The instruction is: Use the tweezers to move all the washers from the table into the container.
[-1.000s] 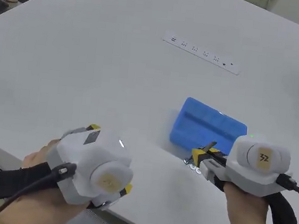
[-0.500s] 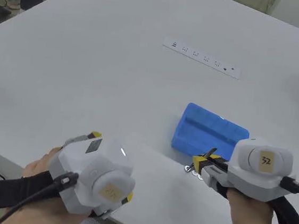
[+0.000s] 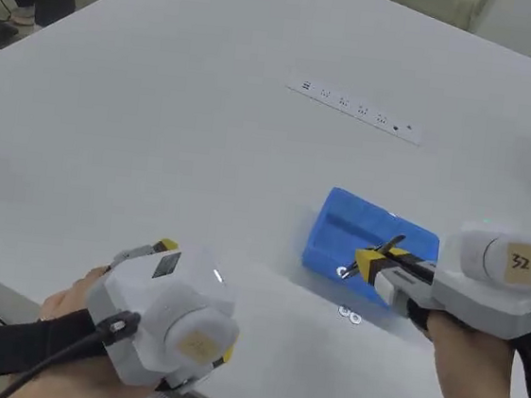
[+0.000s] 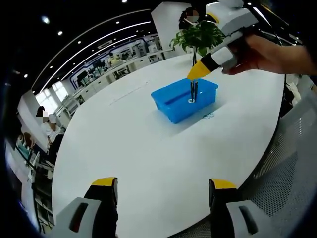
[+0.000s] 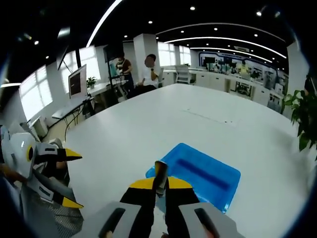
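Judging by how they lie, how will the washers [image 3: 350, 313] handle? one of us asks.

Light, thin, hard and smooth, we reckon, the other answers. They lie flat on the desk [image 3: 159, 131], just beside the near wall of the blue container [image 3: 340, 216]. That leaves us little edge to catch, and too hard a squeeze would likely flick one away. We would take one by its ring, with one tip through the hole and the other outside the rim.

And the tweezers [image 4: 193, 89]?

Our right gripper [image 3: 373, 263] has its jaws pressed together on them, pinching their upper part. We judge them stiff but springy. In the left gripper view their long axis stands close to upright, tips down over the near part of the container. A tiny ring seems to sit at the tips, but it is too small for us to be sure.

And the other side?

Our left gripper [image 4: 162, 183] hovers at the desk's near edge, well apart from the container, its jaws spread with nothing between them.
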`<state>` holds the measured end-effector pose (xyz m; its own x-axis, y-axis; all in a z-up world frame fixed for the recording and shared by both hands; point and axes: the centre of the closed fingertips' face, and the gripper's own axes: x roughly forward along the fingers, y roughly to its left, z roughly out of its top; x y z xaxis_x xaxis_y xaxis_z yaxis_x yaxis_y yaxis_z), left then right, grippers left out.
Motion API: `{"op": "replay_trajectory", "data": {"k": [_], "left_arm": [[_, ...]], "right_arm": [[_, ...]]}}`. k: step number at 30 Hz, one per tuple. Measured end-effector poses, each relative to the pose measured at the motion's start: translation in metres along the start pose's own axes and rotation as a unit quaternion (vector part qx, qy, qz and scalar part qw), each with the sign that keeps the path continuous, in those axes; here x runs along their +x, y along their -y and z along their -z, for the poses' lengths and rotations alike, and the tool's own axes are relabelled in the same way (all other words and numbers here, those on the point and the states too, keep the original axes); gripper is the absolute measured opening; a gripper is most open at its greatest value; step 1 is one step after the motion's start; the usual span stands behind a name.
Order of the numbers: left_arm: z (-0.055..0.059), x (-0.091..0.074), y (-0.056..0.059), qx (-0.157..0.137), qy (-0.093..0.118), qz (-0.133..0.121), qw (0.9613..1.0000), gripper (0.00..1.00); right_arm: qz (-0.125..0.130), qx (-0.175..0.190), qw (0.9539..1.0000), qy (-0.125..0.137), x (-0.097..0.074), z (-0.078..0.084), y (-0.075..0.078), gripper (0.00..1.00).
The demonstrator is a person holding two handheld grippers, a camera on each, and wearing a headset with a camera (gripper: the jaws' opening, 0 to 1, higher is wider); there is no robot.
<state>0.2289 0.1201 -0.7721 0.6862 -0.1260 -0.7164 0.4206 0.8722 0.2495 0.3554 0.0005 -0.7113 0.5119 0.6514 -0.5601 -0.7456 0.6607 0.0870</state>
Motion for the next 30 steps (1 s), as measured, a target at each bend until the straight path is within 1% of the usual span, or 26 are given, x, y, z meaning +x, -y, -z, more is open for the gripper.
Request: {"op": "replay_trajectory", "data": {"k": [3,5,10,12,14,16,19,20,22,24,27,30], "left_arm": [[0.000,0.000,0.000,0.001,0.000,0.000,1.0000,0.76],[0.001,0.000,0.000,0.003,-0.002,-0.001,1.0000,0.76],[0.002,0.001,0.000,0.004,-0.004,-0.001,1.0000,0.76],[0.002,0.001,-0.001,0.004,-0.004,-0.002,1.0000,0.76],[0.002,0.001,-0.001,0.004,-0.004,-0.002,1.0000,0.76],[0.002,0.001,-0.001,0.005,-0.004,-0.002,1.0000,0.76],[0.003,0.002,-0.001,0.005,-0.006,-0.002,1.0000,0.76],[0.003,0.002,-0.001,0.005,-0.007,-0.002,1.0000,0.76],[0.003,0.002,-0.001,0.006,-0.005,-0.003,1.0000,0.76],[0.001,0.001,-0.003,0.005,-0.001,-0.008,1.0000,0.76],[0.001,0.001,-0.004,-0.001,0.002,-0.008,1.0000,0.76],[0.001,0.001,-0.003,0.002,0.001,-0.008,1.0000,0.76]], "right_arm": [[0.003,-0.006,0.9999,0.012,0.001,-0.014,0.004,0.03],[0.005,-0.008,0.9998,0.017,0.003,-0.019,0.005,0.03],[0.009,-0.013,0.9997,0.020,0.009,-0.025,0.006,0.03],[0.013,-0.014,0.9997,0.015,0.014,-0.021,0.009,0.03],[0.019,-0.011,0.9998,0.003,0.022,-0.012,0.013,0.03],[0.021,0.004,0.9997,-0.008,0.029,-0.002,0.016,0.03],[0.020,0.022,0.9994,-0.018,0.034,0.009,0.017,0.03],[0.021,0.026,0.9992,-0.024,0.035,0.014,0.017,0.03],[0.022,0.029,0.9989,-0.030,0.036,0.020,0.018,0.03],[0.023,0.030,0.9986,-0.037,0.036,0.026,0.017,0.03],[0.025,0.031,0.9982,-0.046,0.035,0.034,0.018,0.03],[0.027,0.032,0.9980,-0.048,0.034,0.037,0.018,0.03]]}}
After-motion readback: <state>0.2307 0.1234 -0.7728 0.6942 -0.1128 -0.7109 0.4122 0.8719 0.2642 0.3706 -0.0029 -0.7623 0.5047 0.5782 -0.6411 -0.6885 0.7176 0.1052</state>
